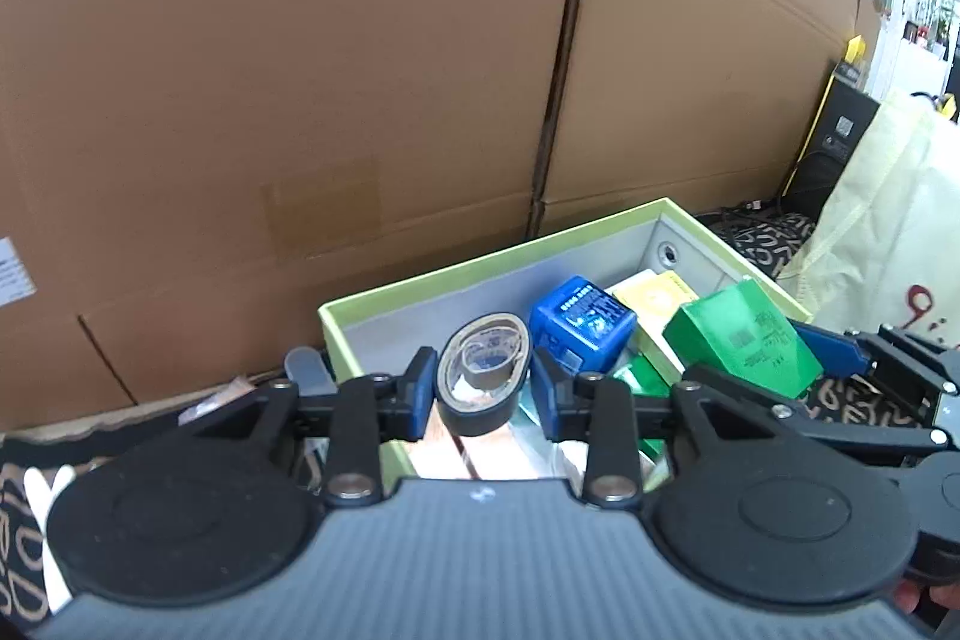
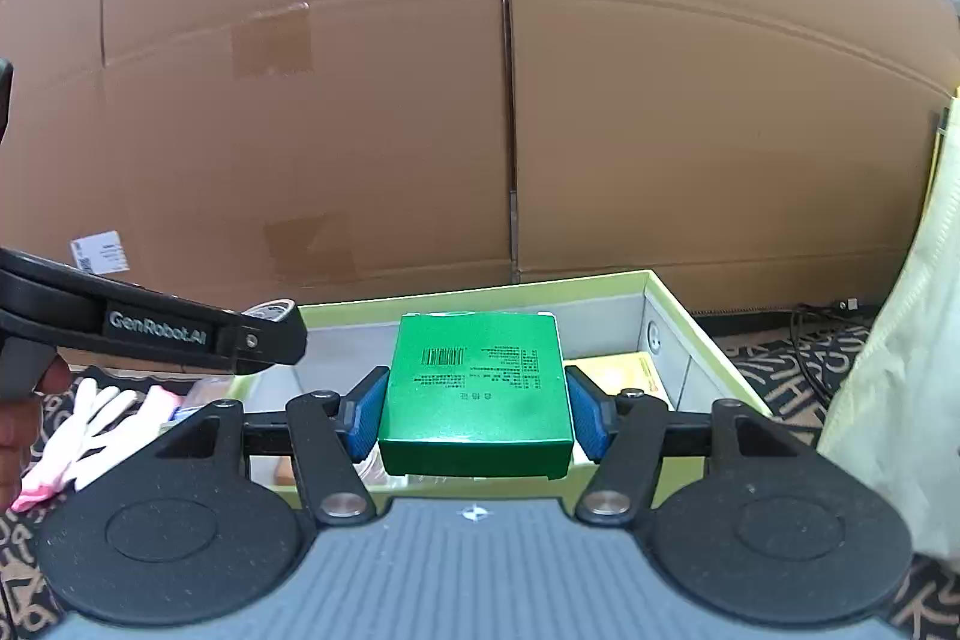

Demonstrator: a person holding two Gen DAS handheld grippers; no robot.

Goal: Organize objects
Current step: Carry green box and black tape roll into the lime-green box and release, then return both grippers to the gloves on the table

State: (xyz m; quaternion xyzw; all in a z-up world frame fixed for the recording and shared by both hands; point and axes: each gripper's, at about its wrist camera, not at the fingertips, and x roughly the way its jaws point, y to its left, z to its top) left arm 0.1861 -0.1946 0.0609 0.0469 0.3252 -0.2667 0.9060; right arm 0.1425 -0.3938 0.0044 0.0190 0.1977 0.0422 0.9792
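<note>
The green box looks like glossy printed card, its top catching a soft sheen, and the blue box has the same shiny coated finish. The roll of tape is smooth black plastic film round a brownish paper core. The bin shows matt lime edging and dull grey lining (possibly fabric over board, hard to tell). Behind it the cardboard cartons are matt brown with rough, torn tape patches. The gripper pads appear ribbed blue rubber on matt black plastic arms with bare metal rivets.
</note>
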